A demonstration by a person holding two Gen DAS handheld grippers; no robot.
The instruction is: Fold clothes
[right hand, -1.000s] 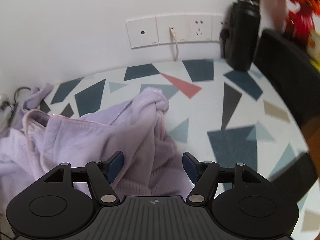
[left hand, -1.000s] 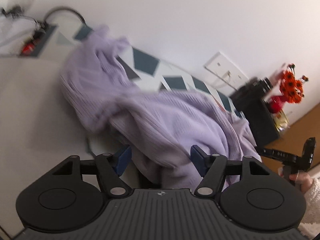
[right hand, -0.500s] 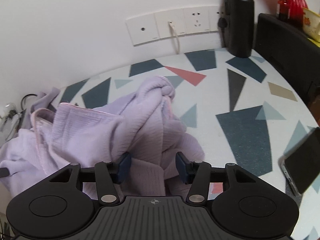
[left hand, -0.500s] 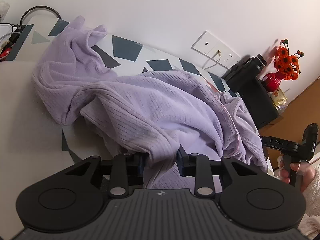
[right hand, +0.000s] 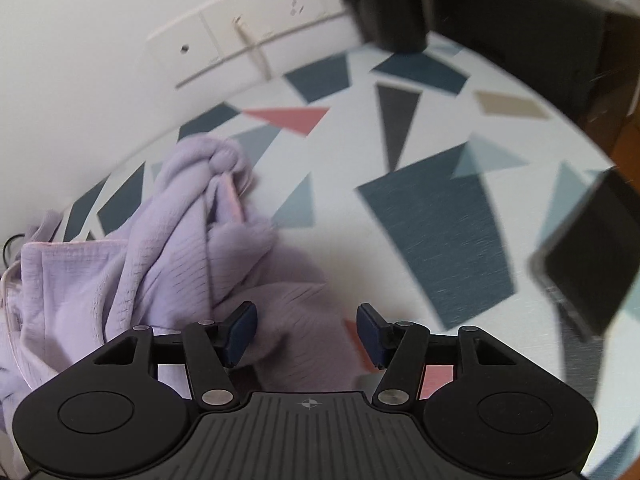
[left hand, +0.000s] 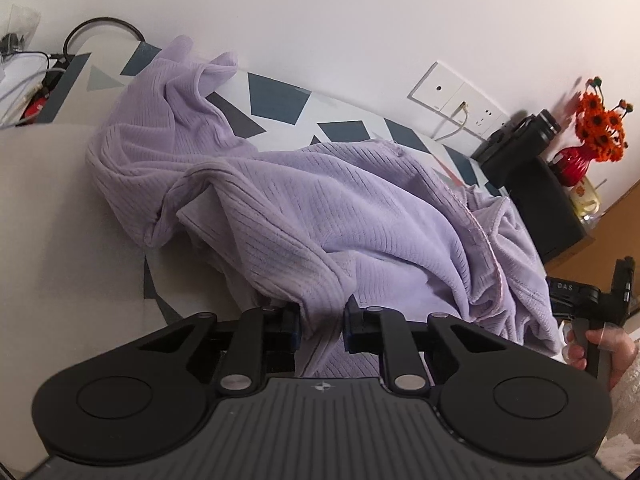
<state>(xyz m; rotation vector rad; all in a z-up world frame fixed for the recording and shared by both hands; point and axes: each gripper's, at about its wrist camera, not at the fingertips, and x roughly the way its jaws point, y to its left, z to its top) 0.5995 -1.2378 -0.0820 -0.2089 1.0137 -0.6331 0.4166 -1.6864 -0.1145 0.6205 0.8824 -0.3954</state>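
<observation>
A crumpled lilac ribbed garment (left hand: 360, 216) lies across the patterned table (right hand: 420, 216). My left gripper (left hand: 322, 322) is at its near edge, the jaws closing, with a thick fold of the fabric pinched between the blue pads. In the right wrist view the garment (right hand: 168, 264) is bunched at the left, a twisted end pointing to the wall. My right gripper (right hand: 307, 330) hovers low over its right-hand edge. Its jaws are opening, fabric lies under and between them, and the pads do not press on it. That view is motion-blurred.
A dark phone (right hand: 588, 264) lies near the table's right edge. A black bottle (right hand: 384, 4) and a black box (left hand: 548, 200) stand at the back right by a red vase of orange flowers (left hand: 600, 128). Wall sockets (left hand: 452, 96) and cables (left hand: 32, 80) are behind.
My left jaws have come together on a fold of the garment. My right gripper has sunk toward the cloth and rolled, so its view now tilts; its jaws narrowed, then widened slightly.
</observation>
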